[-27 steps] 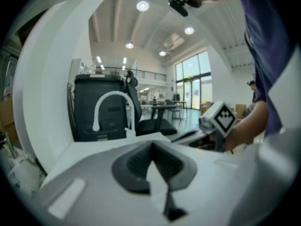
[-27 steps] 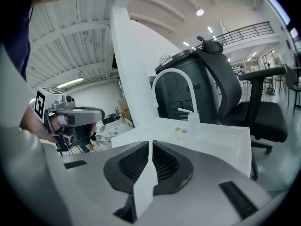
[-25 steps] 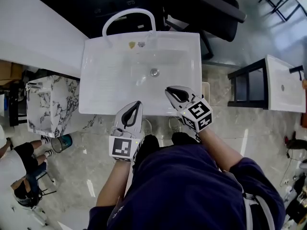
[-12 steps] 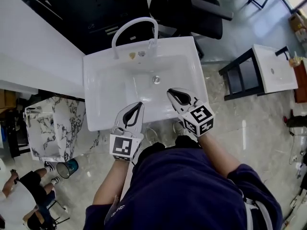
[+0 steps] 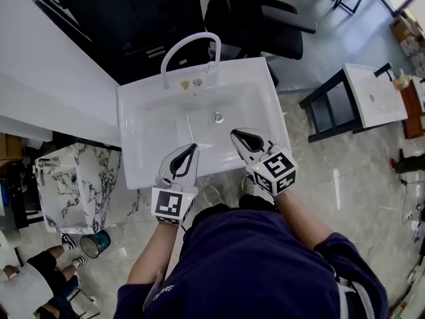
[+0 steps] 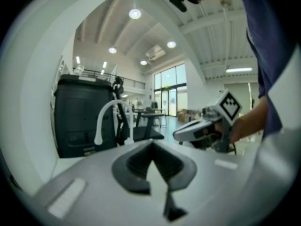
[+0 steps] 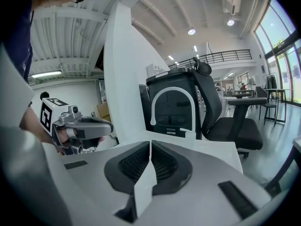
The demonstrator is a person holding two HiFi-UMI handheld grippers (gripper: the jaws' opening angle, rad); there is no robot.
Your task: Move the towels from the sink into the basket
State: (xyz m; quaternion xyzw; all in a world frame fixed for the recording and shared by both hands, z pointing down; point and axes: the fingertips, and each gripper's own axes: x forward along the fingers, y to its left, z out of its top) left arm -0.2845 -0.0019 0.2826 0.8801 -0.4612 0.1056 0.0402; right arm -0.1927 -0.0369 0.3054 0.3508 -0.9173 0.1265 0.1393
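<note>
**Both grippers shut and empty over the front of the sink**

I have both grippers side by side above the near edge of the white sink (image 5: 133, 115), pointing across the basin toward the arched white faucet (image 5: 190, 40) at its far rim. The left gripper (image 5: 192, 146) has its jaws pressed together with nothing between the ribbed pads; its own view shows them meeting in a thin line, with the faucet beyond. The right gripper (image 5: 234, 133) is likewise closed tight on nothing, its tip a little farther over the basin than the left one. The two are near each other but apart, and each shows in the other's view.

The basin is bare white around the drain (image 5: 218, 117), which lies just beyond the right gripper's tip. I cannot tell from any view where the towels or the basket are.

Behind the sink stands a black cabinet (image 5: 126, 18), with a black office chair (image 5: 269, 25) beside it. A marble-patterned unit (image 5: 70, 178) sits to the sink's left on the glossy floor, and a second small white basin (image 5: 372, 95) on a black frame stands well off to the right.
</note>
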